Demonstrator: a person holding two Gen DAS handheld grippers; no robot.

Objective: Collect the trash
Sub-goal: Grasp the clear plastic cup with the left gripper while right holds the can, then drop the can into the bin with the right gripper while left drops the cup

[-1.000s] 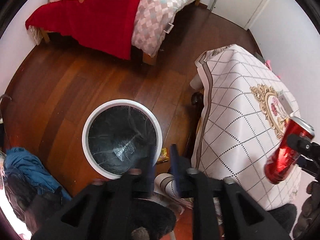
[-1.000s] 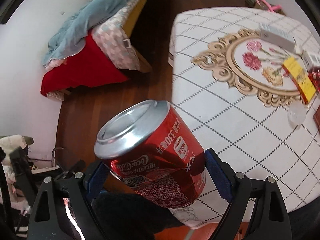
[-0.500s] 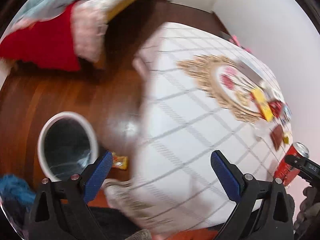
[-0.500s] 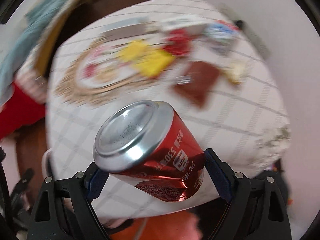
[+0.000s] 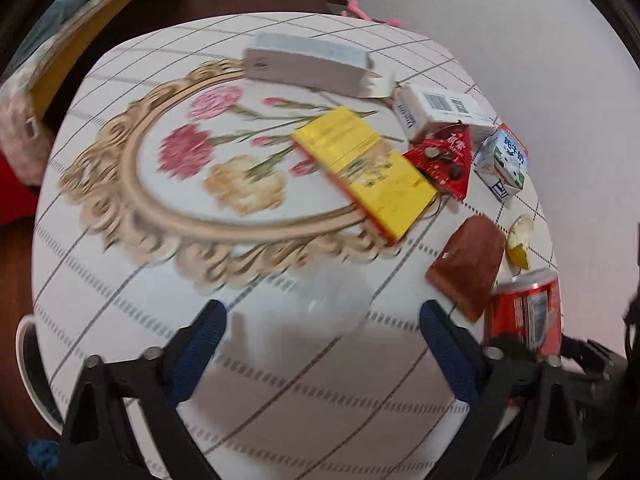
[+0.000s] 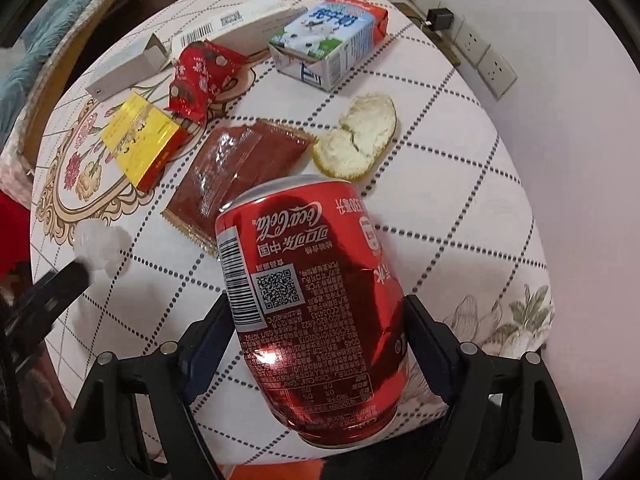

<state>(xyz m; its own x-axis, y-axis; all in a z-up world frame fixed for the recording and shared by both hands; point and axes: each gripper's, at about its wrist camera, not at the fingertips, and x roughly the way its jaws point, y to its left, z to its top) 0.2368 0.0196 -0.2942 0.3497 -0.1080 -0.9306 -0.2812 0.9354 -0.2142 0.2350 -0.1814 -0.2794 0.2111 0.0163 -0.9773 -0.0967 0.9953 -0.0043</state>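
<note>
Red Coca-Cola can (image 6: 316, 312) clamped between the two blue-padded fingers of the right gripper (image 6: 312, 344), held above the near part of the table, tilted, barcode and QR code facing the camera, body dented. In the left wrist view the same can (image 5: 524, 316) shows at the right edge of the table.

Left gripper (image 5: 322, 344) has its jaws spread wide with nothing between them, hovering over the near edge of the table. Clear crumpled plastic piece (image 5: 332, 304) lies on the cloth just ahead of the gap between its fingers; in the right wrist view the same plastic (image 6: 102, 246) sits right at a left finger tip, contact unclear.

White tablecloth (image 6: 460, 152) with dotted grid lines and a gold-framed flower print covers the table. Trash on it: brown foil wrapper (image 6: 236, 172) just behind the can, orange peel (image 6: 356, 138) beside the wrapper, pith side up, yellow box (image 6: 138, 136) lying on the flower print, red snack wrapper (image 6: 200, 76) beyond it, blue-and-white milk carton (image 6: 328, 40) on its side, a long white carton (image 6: 124, 68) with an open flap, and a white box with barcode (image 6: 236, 24) at the far side.

White bin rim (image 5: 30, 376) visible at the far left of the left wrist view, below table level. Wall sockets (image 6: 480, 52) on the wall behind the table. Left view is motion-blurred.
</note>
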